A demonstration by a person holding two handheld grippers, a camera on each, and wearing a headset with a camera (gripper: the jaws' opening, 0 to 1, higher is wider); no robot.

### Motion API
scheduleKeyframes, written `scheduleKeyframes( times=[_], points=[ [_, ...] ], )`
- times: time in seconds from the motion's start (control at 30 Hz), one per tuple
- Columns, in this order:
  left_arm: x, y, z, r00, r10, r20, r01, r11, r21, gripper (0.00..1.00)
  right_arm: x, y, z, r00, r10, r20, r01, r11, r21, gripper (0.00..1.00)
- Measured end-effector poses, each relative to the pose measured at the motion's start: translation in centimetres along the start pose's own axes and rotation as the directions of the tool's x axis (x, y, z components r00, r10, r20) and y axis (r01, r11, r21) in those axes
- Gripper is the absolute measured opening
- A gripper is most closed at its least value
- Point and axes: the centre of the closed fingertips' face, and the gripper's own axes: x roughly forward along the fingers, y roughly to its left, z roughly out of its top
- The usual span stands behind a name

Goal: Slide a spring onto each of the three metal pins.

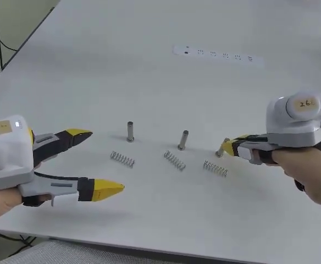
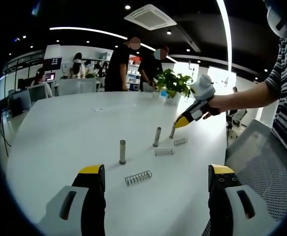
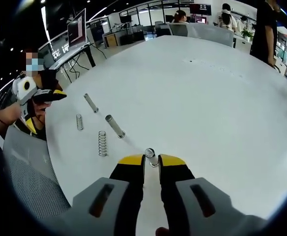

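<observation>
Right gripper (image 3: pixel 151 161) clamps end pin (image 3: pixel 151 154) near top — likely rigid, slick; left gripper (image 1: pixel 104 160) gapes — springs (image 1: pixel 122 159) look light, squashy: pinch mid-coil.

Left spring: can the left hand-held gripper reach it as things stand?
Probably yes. The left hand-held gripper is open, and the left spring lies on bare table just ahead of it, nothing between.

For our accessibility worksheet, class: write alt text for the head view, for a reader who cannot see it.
The right gripper is shut on the rightmost pin of three on a white table; three springs lie in front, and the left gripper hangs open.
</observation>
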Motion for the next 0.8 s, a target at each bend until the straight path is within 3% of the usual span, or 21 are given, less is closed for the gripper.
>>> scheduleKeyframes(
  times=[0.5,0.8],
  points=[
    [-0.11,0.11,0.25,1.0,0.004,0.001,-0.004,1.0,0.001,0.86,-0.16,-0.11,0.08,0.9998,-0.012,0.014,0.012,1.0,-0.011,0.26],
    [-0.12,0.09,0.31,1.0,0.007,0.001,-0.007,1.0,0.0,0.87,-0.29,0.45,-0.03,0.9998,0.007,0.02,-0.007,1.0,-0.009,0.31]
  ],
)
